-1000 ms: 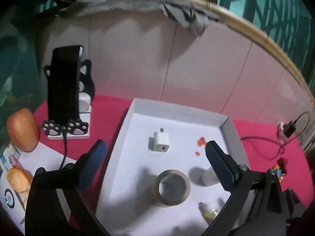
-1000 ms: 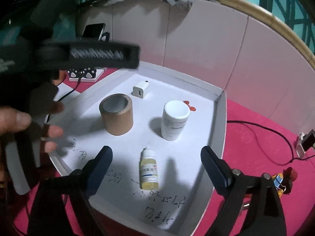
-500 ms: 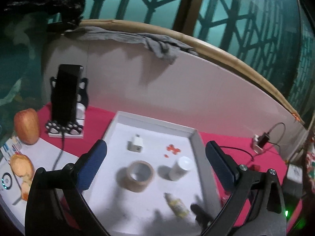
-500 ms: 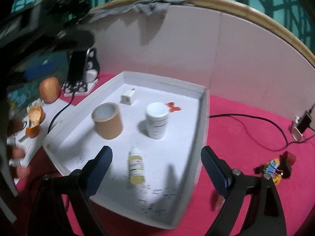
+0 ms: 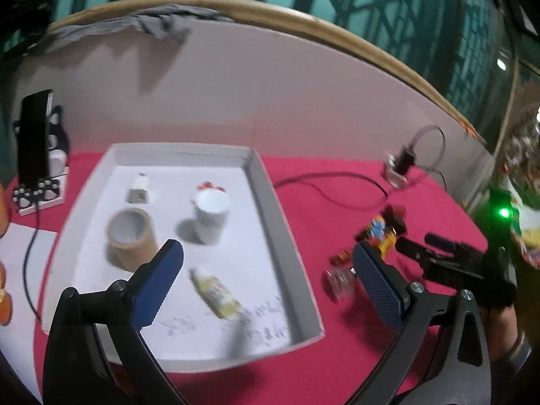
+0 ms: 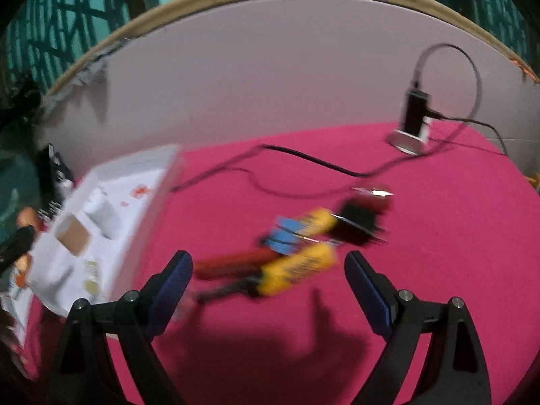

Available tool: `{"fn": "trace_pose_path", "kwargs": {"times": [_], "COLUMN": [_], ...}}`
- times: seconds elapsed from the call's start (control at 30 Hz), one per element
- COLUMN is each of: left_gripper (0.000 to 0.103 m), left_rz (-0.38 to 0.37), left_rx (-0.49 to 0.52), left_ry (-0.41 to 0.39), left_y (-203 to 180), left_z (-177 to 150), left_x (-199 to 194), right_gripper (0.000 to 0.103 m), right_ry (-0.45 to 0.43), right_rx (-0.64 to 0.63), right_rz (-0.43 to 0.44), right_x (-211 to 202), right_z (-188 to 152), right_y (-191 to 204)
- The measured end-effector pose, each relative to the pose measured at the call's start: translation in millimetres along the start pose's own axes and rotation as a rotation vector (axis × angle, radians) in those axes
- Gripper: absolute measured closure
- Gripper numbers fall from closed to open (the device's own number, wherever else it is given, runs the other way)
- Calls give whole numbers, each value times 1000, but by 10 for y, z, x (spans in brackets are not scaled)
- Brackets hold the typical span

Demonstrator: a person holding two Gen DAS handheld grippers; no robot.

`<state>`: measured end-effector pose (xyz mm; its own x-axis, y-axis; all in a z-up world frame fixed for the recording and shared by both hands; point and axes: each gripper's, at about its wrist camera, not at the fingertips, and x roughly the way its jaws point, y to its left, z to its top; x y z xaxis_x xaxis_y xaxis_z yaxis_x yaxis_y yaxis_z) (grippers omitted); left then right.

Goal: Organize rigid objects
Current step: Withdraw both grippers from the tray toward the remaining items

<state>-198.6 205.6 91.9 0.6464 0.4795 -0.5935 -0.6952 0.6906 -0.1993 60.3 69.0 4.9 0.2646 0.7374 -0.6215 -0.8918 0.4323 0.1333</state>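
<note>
Approach step: the right gripper (image 6: 268,271), jaws spread and empty, faces the binder clips (image 6: 297,246) at twelve o'clock; next, descend and clamp one.

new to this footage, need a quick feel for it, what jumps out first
A shallow white cardboard tray sits on the magenta tablecloth, holding a brown tape roll, a white capped jar and a small yellow dropper bottle. To its right lies a blurred heap of yellow, blue, red and black small objects, facing the open right gripper.
</note>
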Motion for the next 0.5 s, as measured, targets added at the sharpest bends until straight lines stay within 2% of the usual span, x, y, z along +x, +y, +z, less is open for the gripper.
{"fn": "trace_pose_path", "kwargs": {"times": [0.2, 0.37, 0.5], "left_gripper": [2, 2, 2], "left_rz": [-54, -58, -51], "left_rx": [89, 107, 107], "left_ry": [59, 71, 80], "left_y": [-261, -332, -332], "left_z": [-135, -156, -168], "left_x": [100, 136, 143], "right_gripper": [11, 11, 11], "right_ry": [65, 95, 127], "right_rx": [-166, -249, -271], "right_rz": [11, -2, 23], "right_x": [178, 384, 584], "right_z": [-194, -96, 10], "right_y": [-58, 75, 222]}}
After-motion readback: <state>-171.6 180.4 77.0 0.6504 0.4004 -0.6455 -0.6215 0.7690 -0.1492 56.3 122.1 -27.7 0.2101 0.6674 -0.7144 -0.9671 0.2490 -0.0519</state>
